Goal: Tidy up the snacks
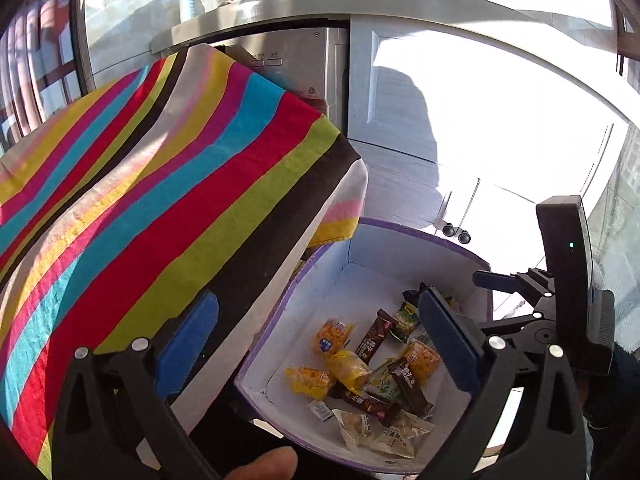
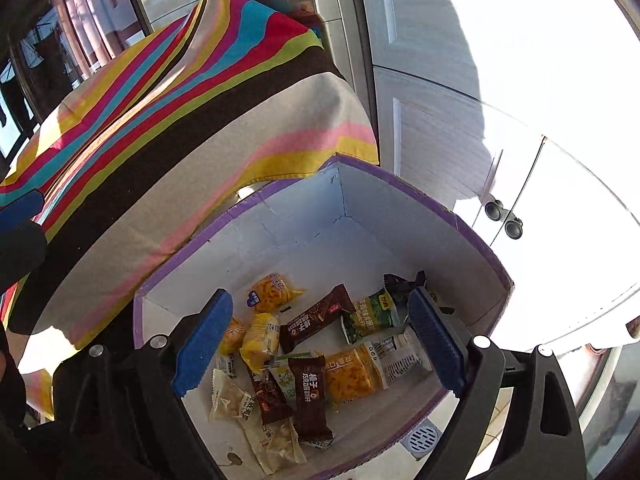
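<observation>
both grippers, left gripper and right gripper, hang with jaws spread wide and nothing between the blue pads, above the purple-rimmed box where the wrapped snacks lie heaped beside the striped cloth. risk, as i judge it: slick, overlapping wrappers could slip, or two come up together; a low finger could nudge the box wall.

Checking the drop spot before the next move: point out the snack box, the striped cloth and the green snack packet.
snack box [image 2: 280, 216]: right wrist view, bare inner back wall.
striped cloth [image 1: 168, 184]: left wrist view, red stripe mid-cloth.
green snack packet [image 2: 370, 316]: right wrist view, middle of wrapper.
</observation>
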The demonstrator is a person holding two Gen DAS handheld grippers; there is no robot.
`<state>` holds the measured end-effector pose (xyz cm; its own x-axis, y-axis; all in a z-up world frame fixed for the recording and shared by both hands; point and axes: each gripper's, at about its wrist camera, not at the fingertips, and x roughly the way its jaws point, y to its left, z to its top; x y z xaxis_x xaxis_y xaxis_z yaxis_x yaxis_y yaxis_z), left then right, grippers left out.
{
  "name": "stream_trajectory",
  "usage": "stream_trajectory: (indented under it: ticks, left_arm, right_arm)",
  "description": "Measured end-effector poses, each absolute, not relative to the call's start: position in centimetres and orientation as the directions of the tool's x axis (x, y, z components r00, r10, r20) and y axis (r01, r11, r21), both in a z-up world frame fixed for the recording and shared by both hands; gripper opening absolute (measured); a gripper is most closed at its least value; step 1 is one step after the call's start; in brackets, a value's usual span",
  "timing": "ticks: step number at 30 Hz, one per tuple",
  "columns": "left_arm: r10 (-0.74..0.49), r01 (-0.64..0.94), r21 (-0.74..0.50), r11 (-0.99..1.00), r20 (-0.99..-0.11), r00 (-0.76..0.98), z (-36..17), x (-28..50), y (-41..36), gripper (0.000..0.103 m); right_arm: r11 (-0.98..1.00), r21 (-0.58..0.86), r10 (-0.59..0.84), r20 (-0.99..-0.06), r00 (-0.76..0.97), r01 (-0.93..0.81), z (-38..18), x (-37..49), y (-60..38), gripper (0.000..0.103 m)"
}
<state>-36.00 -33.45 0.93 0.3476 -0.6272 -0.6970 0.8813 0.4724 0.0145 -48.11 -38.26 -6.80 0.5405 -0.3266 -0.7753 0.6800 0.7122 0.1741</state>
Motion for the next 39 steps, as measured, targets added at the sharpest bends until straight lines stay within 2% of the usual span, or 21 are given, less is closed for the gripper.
stream_trajectory:
  ticks: [3,6,11,23,39]
  left_arm:
    - [-0.623,0.897,-0.03,0.441,-0.729,0.282,0.1,-35.6,-33.8,0.1]
    - [-0.564,0.901,-0.08,0.426,-0.802,0.196,-2.3,-35.1,-34.9,0.1]
    - [-0.496,0.898,-0.055,0.436,-0.848,0.189,-5.3,-35.5,-34.8,0.1]
    - [-0.429,0.906,-0.027,0.422,-0.886,0.173,-8.1,-36.5,-34.5,0.1]
    - [-0.405,0.904,-0.038,0.426,-0.901,0.153,-8.9,-36.4,-34.7,0.1]
  right_arm:
    - [0.69,0.154,-0.342,-0.792,0.506,0.707,-7.4,-48.0,-38.2,0.086]
    - [0.667,0.15,-0.339,-0.811,0.477,0.73,-8.1,-47.9,-38.4,0.086]
    - [0.63,0.117,-0.34,-0.847,0.408,0.768,-9.8,-47.8,-38.8,0.086]
    - [0.619,0.133,-0.304,-0.868,0.392,0.774,-11.2,-47.7,-38.7,0.086]
    - [0.619,0.152,-0.275,-0.877,0.395,0.77,-12.0,-47.5,-38.6,0.086]
